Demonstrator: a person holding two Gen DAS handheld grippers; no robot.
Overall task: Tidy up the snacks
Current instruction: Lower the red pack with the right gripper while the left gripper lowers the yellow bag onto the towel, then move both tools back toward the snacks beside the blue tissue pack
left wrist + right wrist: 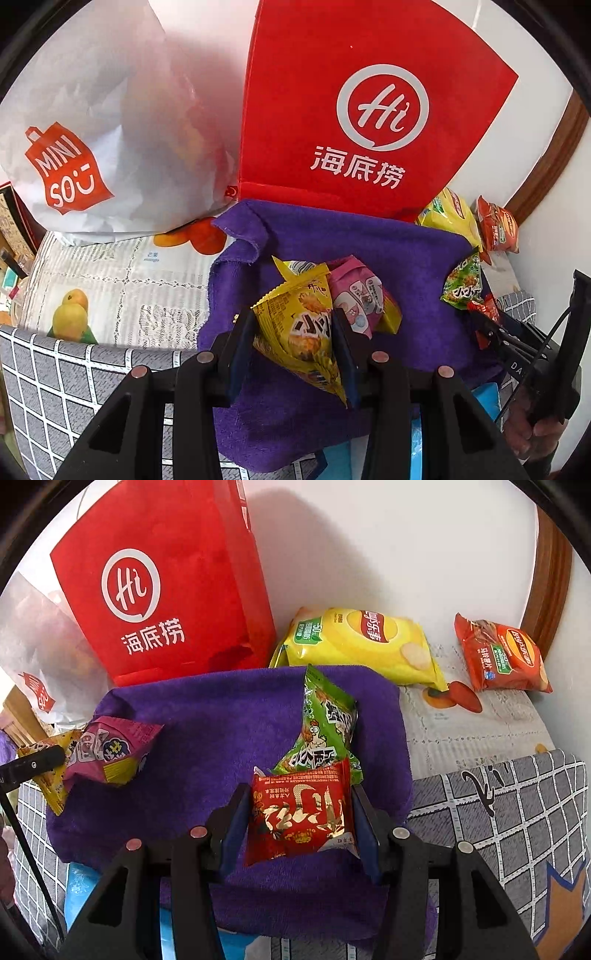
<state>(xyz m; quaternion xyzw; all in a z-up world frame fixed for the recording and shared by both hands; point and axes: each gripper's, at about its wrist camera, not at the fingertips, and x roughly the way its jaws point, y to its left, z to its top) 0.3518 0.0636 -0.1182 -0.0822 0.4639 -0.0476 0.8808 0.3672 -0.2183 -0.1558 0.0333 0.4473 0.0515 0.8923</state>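
1. Left wrist view: the left gripper [295,332] is closed on a yellow snack packet [303,328], pinching it across its middle above the purple towel [388,251]. The packet is a puffy, slippery pouch, so it could squirt out of the pads or swing as it is carried.
2. A pink packet [360,299] lies just beside the yellow one, seemingly touching it. It may be dragged along or knocked off the towel when the yellow one goes.
3. The red bag [369,110] and the white bag [103,129] stand close behind the towel. A careless reach could tip either one over.
4. Right wrist view: the right gripper [301,819] is clamped on a red packet [301,812], which rests against a green packet [325,731]. Lifting may shift the green one.
5. A yellow chip bag [362,642] and an orange chip bag [502,657] lie on the table beyond; whether the bags' mouths stand open enough to take a packet cannot be told.
6. The two grippers work close together, so they could collide.
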